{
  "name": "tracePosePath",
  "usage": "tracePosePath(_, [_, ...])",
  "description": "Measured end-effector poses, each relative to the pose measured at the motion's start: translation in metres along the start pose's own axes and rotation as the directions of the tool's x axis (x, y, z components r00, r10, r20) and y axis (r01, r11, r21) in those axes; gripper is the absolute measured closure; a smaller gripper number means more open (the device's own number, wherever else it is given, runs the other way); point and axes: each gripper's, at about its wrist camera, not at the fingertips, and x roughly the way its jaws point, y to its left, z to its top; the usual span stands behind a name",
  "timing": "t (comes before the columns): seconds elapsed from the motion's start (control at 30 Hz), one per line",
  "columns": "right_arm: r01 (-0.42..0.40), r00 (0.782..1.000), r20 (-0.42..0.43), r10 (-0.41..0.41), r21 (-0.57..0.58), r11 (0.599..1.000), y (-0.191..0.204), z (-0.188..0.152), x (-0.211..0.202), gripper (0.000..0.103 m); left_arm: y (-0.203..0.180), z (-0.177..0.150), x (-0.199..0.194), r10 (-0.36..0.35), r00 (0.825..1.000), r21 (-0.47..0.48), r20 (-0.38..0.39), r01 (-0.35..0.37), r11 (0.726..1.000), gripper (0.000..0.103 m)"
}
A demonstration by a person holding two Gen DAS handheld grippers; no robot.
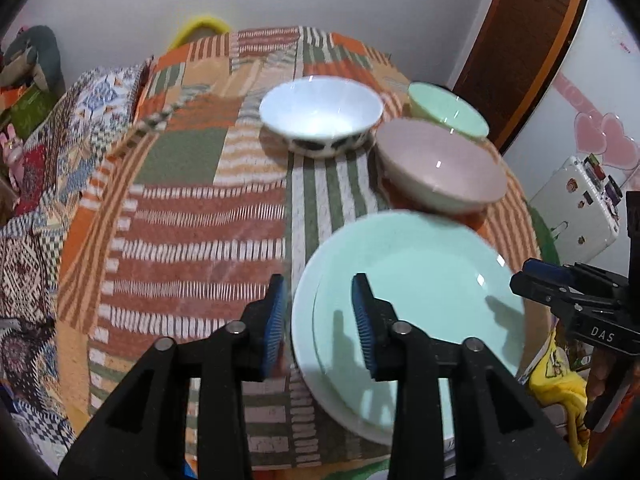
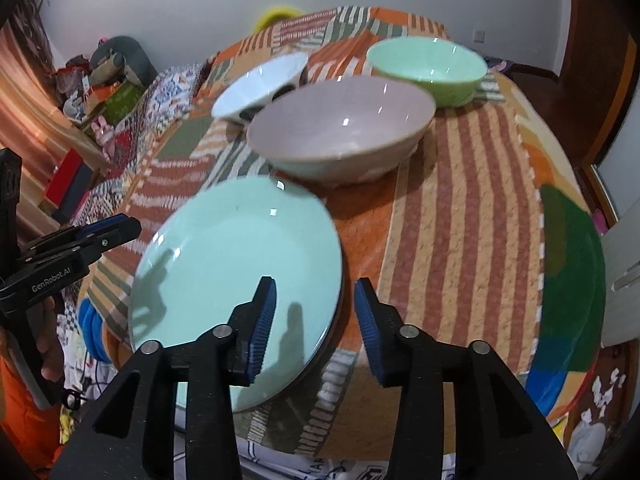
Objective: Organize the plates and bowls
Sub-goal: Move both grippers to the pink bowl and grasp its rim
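A mint green plate [image 1: 416,280] lies on top of a white plate [image 1: 304,340] at the table's near edge; it also shows in the right wrist view [image 2: 236,260]. Behind stand a pink bowl [image 1: 440,164] [image 2: 344,124], a white bowl with dark spots [image 1: 320,116] [image 2: 256,84] and a green bowl [image 1: 448,110] [image 2: 428,66]. My left gripper [image 1: 320,320] is open, its fingers straddling the plates' left rim. My right gripper [image 2: 316,320] is open, straddling the plate's right rim. Each gripper shows in the other's view, the right one [image 1: 524,276] and the left one [image 2: 128,226].
The table is covered by a patchwork cloth [image 1: 192,216] in orange, green and white stripes. A patterned bedspread [image 1: 36,184] lies to the left. A white suitcase [image 1: 576,208] and a brown door [image 1: 520,48] stand to the right.
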Motion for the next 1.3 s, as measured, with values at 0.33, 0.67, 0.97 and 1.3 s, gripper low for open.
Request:
tracePosePath(0.33, [0.018,0.990,0.137,-0.022,0.037,0.999,-0.017,0.030,-0.028,0.058,-0.022,0.051,-0.002,-0.011,0.997,0.033,0.077,0.009,0.999,0.056])
tracePosePath(0.67, [0.022,0.977,0.208,-0.043,0.105,0.994,-0.043,0.057,-0.023,0.043,-0.039,0.088,0.050,-0.040,0.999,0.036,0.020,0.040,0.999,0.056])
tracePosePath(0.97, [0.011,0.982,0.183,-0.041,0.161,0.987,-0.065,0.074,0.007,0.043,-0.046,0.104,0.105,-0.072,0.996,0.036,-0.058,0.074,0.997,0.056])
tracePosePath(1.3, [-0.014,0.989,0.146,-0.013,0.180,0.984,-0.074,0.076,0.032,0.061,-0.046,0.104,0.137,-0.095,0.991,0.020,-0.098,0.098,0.995,0.056])
